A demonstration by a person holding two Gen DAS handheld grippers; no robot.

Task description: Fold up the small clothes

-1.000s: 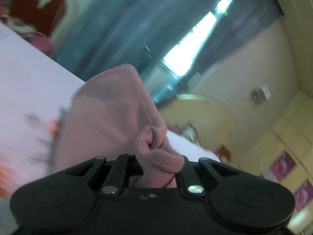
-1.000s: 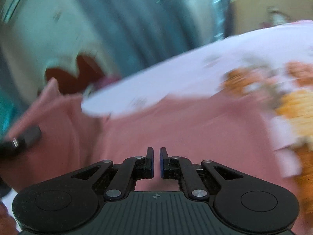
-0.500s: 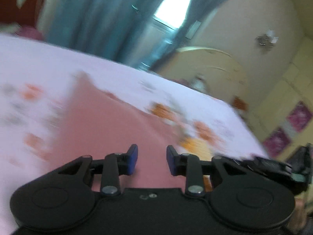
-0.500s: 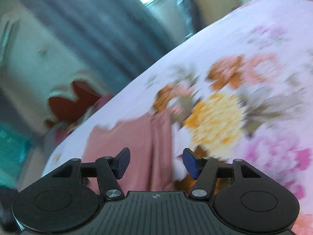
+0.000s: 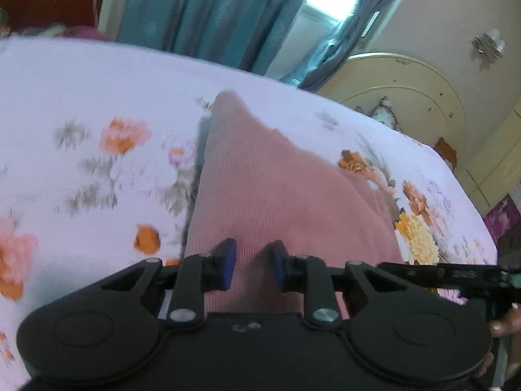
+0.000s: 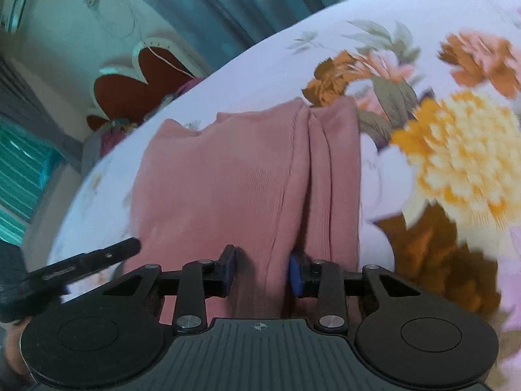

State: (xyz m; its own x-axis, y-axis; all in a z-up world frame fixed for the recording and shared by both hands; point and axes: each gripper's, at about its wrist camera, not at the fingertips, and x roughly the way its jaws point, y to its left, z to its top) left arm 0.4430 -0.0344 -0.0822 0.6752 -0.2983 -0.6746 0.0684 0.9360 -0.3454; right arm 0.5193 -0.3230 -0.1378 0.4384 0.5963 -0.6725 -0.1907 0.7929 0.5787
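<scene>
Left wrist view: the left tongs [image 5: 250,265] are hovering parted and empty over the pink garment [image 5: 276,182], lying on the bed [image 5: 81,91].

Right wrist view: the right tongs [image 6: 260,270] are straddling, moderately parted, the garment's near edge; one lengthwise fold looks done, further folds likely remaining.

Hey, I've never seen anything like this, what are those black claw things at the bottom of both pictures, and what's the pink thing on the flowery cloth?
No robot here: a person holds a two-finger gripper in each hand, and a camera on each looks out along the fingers. One picture comes from the left gripper, the other from the right gripper; each gripper also shows at the edge of the other's picture. The pink thing is a small ribbed garment, lying partly folded on a floral bedsheet. Both grippers are open, low over the garment's near edge. Neither holds anything; the fabric simply lies between the blue-padded fingers.
</scene>
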